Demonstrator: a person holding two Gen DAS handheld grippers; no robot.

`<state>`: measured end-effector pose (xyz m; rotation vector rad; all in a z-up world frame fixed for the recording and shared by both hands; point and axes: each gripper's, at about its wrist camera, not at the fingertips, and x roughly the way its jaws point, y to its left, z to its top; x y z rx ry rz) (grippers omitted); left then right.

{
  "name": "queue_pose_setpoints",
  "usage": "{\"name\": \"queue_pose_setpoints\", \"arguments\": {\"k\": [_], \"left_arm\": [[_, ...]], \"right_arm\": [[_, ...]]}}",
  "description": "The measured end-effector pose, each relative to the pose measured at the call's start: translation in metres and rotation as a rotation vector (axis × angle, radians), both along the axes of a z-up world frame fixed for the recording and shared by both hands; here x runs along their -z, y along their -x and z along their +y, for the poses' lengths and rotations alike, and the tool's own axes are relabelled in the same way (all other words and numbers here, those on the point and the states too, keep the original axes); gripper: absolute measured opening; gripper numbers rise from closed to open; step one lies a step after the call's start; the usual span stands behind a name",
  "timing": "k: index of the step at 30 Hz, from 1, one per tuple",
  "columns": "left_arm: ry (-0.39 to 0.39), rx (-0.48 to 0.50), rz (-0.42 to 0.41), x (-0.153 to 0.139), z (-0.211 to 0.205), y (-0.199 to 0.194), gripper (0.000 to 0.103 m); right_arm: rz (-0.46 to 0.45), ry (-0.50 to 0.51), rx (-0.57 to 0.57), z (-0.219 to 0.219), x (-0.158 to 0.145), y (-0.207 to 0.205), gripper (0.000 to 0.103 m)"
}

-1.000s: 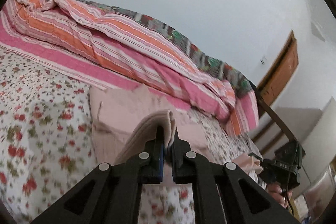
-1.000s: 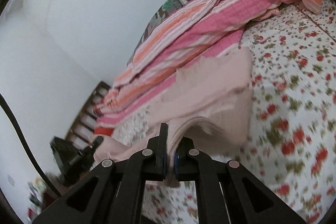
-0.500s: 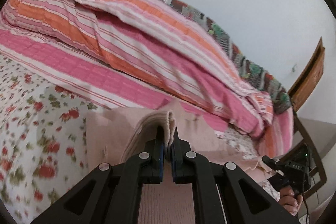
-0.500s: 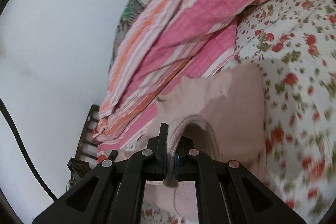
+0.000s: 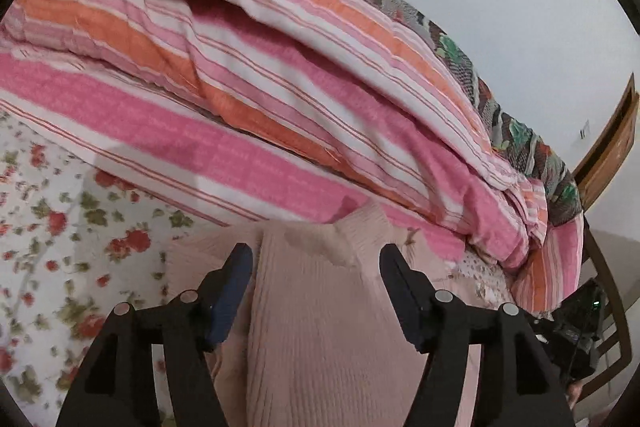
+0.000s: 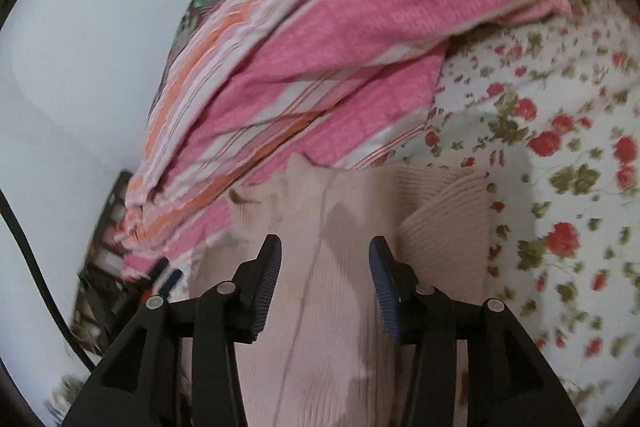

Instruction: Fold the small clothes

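Note:
A pale pink ribbed knit garment lies folded on the floral bed sheet, its far edge against the striped quilt. My left gripper is open, its fingers apart over the garment, holding nothing. In the right wrist view the same garment lies under my right gripper, which is also open and empty. A folded layer of the knit sits to its right.
A bunched pink, orange and white striped quilt runs along the far side of the bed, also in the right wrist view. A wooden bed frame and white wall lie beyond. The floral sheet extends to the right.
Both grippers, shut on folds of the pink garment, carried them toward the quilt, then opened and let go. The garment now lies flat beneath them.

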<state>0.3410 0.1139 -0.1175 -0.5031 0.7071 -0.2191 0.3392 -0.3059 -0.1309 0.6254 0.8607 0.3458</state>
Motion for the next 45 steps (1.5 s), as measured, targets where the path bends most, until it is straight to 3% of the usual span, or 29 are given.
{"name": "queue_pose_setpoints", "arguments": {"k": [8,13,16,20,31,35,37,38,39,41,45], "left_arm": [[-0.056,0.042,0.033,0.000,-0.001,0.087,0.067],[0.017,0.057,0.020,0.013,0.001,0.155,0.073],[0.028,0.068,0.058,0.028,-0.005,0.173,0.073],[0.139,0.093,0.133,0.051,-0.005,0.176,0.072],[0.223,0.033,0.122,0.063,-0.005,0.129,0.069],[0.203,0.005,0.118,0.066,-0.005,0.117,0.050],[0.204,-0.033,0.120,0.070,-0.001,0.114,0.034],[0.211,-0.042,0.123,0.072,0.002,0.112,0.022],[0.232,-0.038,0.125,0.074,0.004,0.110,0.014],[0.251,-0.045,0.126,0.075,0.008,0.111,0.010],[0.215,-0.042,0.104,0.057,0.005,0.129,0.010]], "right_arm": [[-0.038,0.165,-0.073,0.017,-0.020,0.094,0.053],[-0.078,0.230,-0.083,0.023,-0.011,0.152,0.059],[-0.033,0.258,-0.105,0.028,0.007,0.168,0.060],[-0.008,0.175,-0.093,0.023,0.021,0.171,0.060],[0.048,-0.043,0.030,0.009,0.040,0.122,0.061],[0.052,-0.048,0.075,0.010,0.040,0.105,0.061],[0.050,-0.009,0.085,0.015,0.041,0.098,0.048],[0.059,0.012,0.090,0.016,0.044,0.095,0.027],[0.068,0.012,0.085,0.016,0.048,0.092,0.012],[0.061,-0.034,0.079,0.012,0.051,0.093,0.010],[0.014,-0.080,0.053,0.001,0.037,0.109,0.009]]}}
